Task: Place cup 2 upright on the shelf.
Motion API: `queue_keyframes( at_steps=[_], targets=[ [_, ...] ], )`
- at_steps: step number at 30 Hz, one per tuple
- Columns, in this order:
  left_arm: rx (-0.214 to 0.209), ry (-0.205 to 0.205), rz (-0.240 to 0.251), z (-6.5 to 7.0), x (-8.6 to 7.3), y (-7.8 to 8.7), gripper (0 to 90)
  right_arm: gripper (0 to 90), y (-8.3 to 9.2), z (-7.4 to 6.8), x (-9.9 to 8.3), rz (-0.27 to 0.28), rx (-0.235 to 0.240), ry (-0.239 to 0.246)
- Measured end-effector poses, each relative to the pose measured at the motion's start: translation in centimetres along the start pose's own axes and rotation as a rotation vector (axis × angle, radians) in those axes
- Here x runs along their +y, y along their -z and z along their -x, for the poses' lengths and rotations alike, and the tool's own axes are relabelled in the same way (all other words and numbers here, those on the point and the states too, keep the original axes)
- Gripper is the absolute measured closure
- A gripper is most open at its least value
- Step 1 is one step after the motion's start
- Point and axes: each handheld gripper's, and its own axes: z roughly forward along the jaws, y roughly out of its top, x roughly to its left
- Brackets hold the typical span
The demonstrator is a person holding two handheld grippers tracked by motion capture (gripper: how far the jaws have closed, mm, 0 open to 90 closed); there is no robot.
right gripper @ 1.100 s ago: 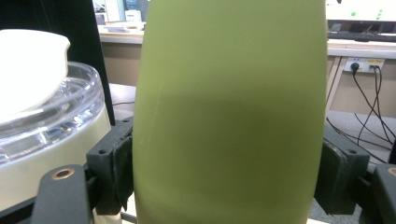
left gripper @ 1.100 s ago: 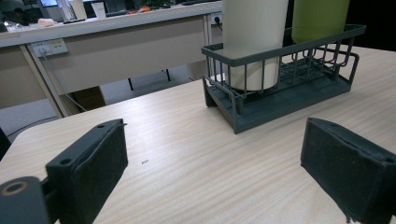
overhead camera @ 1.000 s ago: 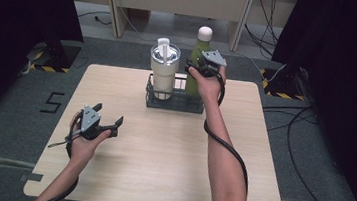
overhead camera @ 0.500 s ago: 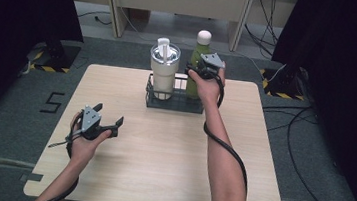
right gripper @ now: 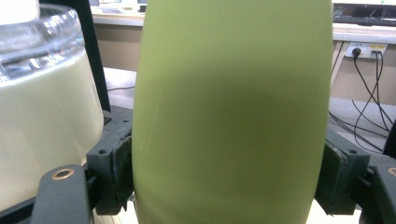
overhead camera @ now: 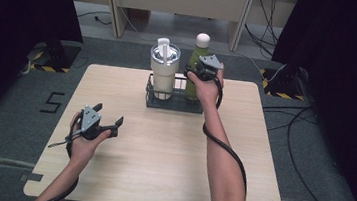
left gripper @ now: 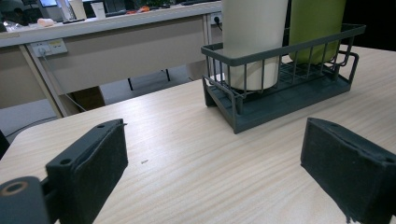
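A green bottle with a pale cap stands in the right half of a dark wire basket at the back of the table. My right gripper is shut on its body, and in the right gripper view both pads press the bottle's sides. A cream tumbler with a clear lid fills the basket's left half. My left gripper hovers over the table's front left, open with nothing between its jaws. It looks at the basket, the tumbler and the bottle.
The light wooden table stretches bare between the basket and the person's forearms. The right gripper's cable loops along the right forearm. Desks and wall sockets stand beyond the far edge, and dark curtains hang on both sides.
The right gripper and the green bottle have sunk a little into the basket. The left gripper has stayed in place.
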Motion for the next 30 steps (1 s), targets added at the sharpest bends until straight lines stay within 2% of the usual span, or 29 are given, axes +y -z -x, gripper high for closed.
queue_keyframes(
  at_steps=[18, 25, 30],
  targets=[
    [-0.001, -0.002, 0.003, 0.01, 0.05, 0.04, 6.5, 21.5, -0.13, 0.02, -0.32, -0.003, 0.001, -0.008],
    [-0.003, -0.003, 0.000, 0.04, 0.01, 0.01, 6.4, 14.7, -0.14, -0.21, -0.31, -0.009, 0.014, 0.007],
    [0.000, 0.000, 0.003, -0.04, 0.01, 0.07, 6.4, 12.4, -0.09, -0.28, -0.53, -0.009, 0.014, -0.001]
  ],
)
